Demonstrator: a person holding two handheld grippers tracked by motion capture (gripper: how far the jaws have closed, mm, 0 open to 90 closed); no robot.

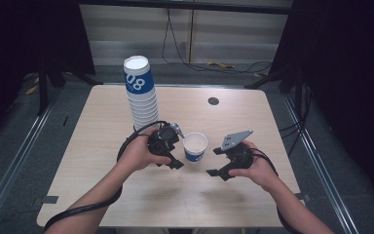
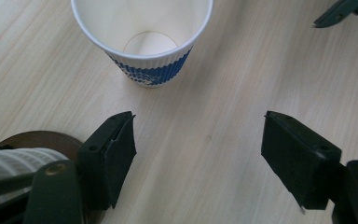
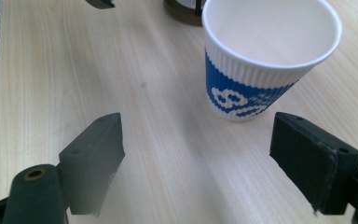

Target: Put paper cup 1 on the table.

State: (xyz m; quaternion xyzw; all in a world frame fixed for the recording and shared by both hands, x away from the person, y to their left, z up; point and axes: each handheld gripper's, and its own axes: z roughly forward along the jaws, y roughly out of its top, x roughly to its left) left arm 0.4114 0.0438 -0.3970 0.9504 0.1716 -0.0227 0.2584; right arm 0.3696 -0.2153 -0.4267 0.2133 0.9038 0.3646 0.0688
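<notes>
Single cup stands upright near the middle of the surface, mouth up, empty, between the two grippers and touching neither. Tall stack of matching cups stands just behind the left hand.

Left gripper: fingers spread wide in its own view, nothing between them, bare wood below. Cup lies ahead of the tips, clear of them.

Right gripper: fingers also apart and empty. Cup sits ahead and towards the right-hand finger, apart from it.

Cup: paper, tapered, wider at the mouth, with a rolled white rim. Wall is ribbed, white above, blue printed band with white marks lower down. Inside is plain white and looks dry.

Handling, judged: very light, so a nudge from one finger would likely slide or tip it on the smooth wood. Wall is thin and soft and will dent under a hard squeeze. The ribbing should give friction. Best hold looks to be across the wall, below the rim, where the rolled edge stiffens it. Closing should be gentle, with the fingers square to the sides.

Surface: pale wood laminate, fine grain, matt, rounded corners. A dark round object near the stack's foot shows in both gripper views; possibly a base, I cannot tell.
</notes>
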